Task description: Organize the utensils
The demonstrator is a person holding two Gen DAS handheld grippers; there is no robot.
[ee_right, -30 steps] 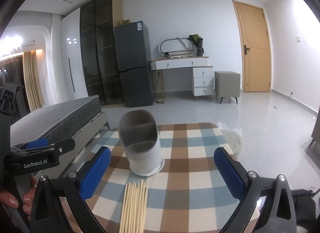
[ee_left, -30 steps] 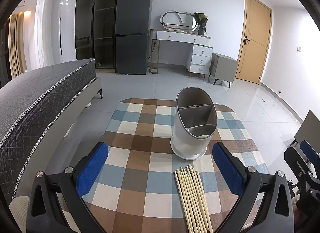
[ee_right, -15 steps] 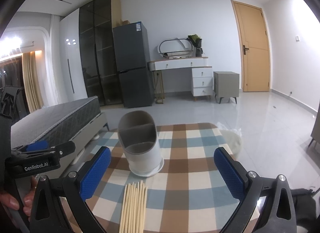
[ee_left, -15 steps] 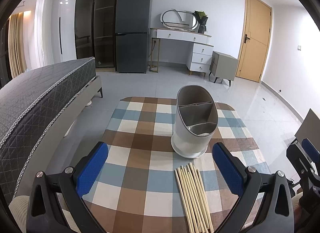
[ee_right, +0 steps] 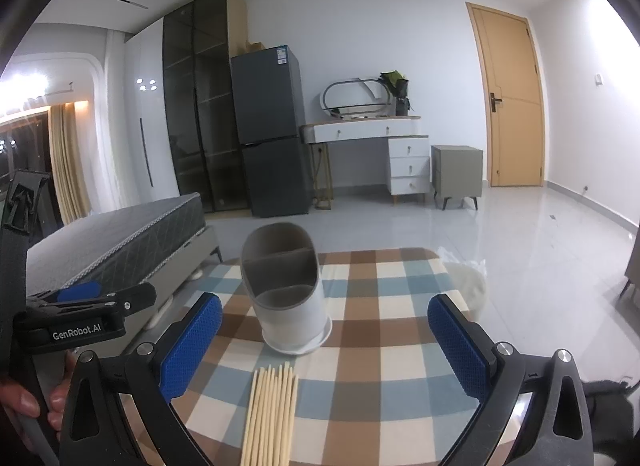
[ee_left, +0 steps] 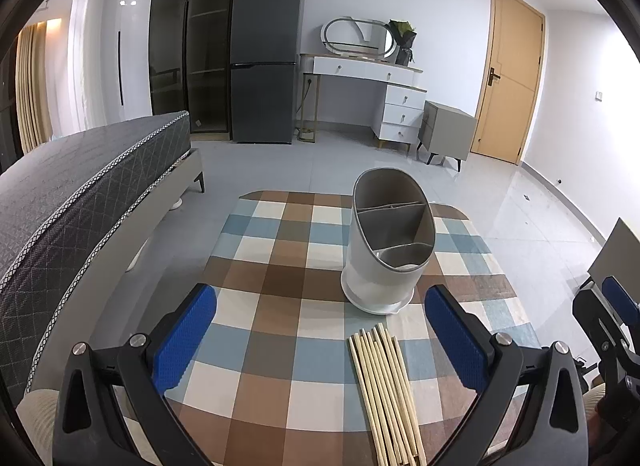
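Note:
A bundle of pale wooden chopsticks point(ee_left: 386, 390) lies on the checkered tablecloth point(ee_left: 280, 274), near the front edge. Just beyond it stands a white utensil holder point(ee_left: 386, 246) with grey divided compartments, upright. My left gripper point(ee_left: 320, 334) is open and empty above the table's near side; the chopsticks lie between its fingers, toward the right one. In the right wrist view the chopsticks point(ee_right: 272, 410) and the holder point(ee_right: 286, 290) sit between the fingers of my right gripper point(ee_right: 324, 342), which is open and empty.
A grey bed point(ee_left: 72, 185) runs along the left of the table. The right gripper shows at the right edge of the left wrist view point(ee_left: 608, 322). A fridge point(ee_left: 264, 69), a white dresser point(ee_left: 372, 81) and a door point(ee_left: 508, 77) stand far behind.
Both views have shifted only slightly; the holder and the chopsticks have not moved and both grippers stay open.

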